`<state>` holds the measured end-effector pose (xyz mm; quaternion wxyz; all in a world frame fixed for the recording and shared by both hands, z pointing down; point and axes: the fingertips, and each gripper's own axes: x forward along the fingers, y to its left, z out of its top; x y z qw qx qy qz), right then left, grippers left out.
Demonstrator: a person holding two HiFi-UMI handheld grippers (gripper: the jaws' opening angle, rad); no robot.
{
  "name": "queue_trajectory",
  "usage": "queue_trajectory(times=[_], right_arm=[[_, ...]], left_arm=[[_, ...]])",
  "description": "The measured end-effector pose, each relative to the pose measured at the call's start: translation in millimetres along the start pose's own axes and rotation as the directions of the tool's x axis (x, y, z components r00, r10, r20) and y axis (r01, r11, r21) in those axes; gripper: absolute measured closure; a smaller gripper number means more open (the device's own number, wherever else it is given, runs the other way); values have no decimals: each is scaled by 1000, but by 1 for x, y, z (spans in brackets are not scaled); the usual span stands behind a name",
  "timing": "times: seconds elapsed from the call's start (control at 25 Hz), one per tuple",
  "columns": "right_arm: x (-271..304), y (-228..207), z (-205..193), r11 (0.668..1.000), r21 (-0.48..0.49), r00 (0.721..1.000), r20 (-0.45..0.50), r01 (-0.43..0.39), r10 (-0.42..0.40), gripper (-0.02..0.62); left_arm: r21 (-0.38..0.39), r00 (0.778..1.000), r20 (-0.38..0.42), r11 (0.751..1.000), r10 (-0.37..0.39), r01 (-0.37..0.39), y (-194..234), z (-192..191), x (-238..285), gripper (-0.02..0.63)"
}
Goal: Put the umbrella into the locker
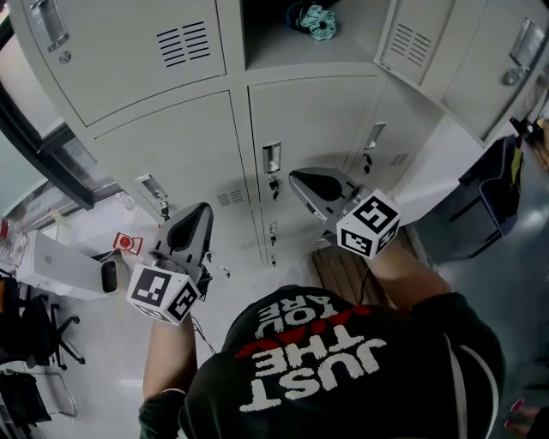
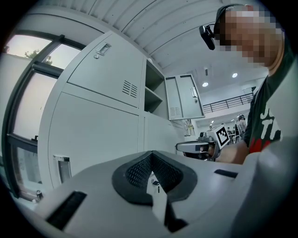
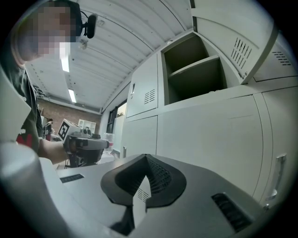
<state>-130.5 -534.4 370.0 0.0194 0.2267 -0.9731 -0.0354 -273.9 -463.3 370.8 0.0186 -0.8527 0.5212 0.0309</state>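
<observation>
Grippers: my left gripper (image 1: 203, 209) and right gripper (image 1: 297, 177), fingers pressed together, empty; umbrella (image 1: 314, 21) inside open locker (image 1: 268, 50).

**A locker bay in an industrial-style work hall**

A bank of pale grey sheet-metal lockers (image 1: 171, 154) fills the wall. The doors have louvred vent slots (image 1: 183, 43), and keys (image 1: 273, 183) hang from one lock. One upper compartment (image 1: 292, 39) stands open. Overhead runs a ribbed white metal ceiling (image 3: 116, 37) with long strip lights (image 3: 64, 62), and a red brick wall (image 3: 56, 109) closes the far end. A tall dark-framed window (image 2: 28, 93) and a railed upper gallery (image 2: 228, 101) point to a workshop or lab hall, not a home.
</observation>
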Motion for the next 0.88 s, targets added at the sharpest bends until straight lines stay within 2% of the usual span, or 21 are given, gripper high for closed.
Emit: queue_trajectory(times=[0.24,0.88], right_arm=[[-2,-1,3,1000,-10,1000,0,4,-4,563],[-4,-1,6,1000,-14,1000,9,5,-4,563]], left_arm=[[11,1000,2,1000,-14,14,-1,1,0,597],[-17,1000,6,1000,2,-2,-2,3,-1,597]])
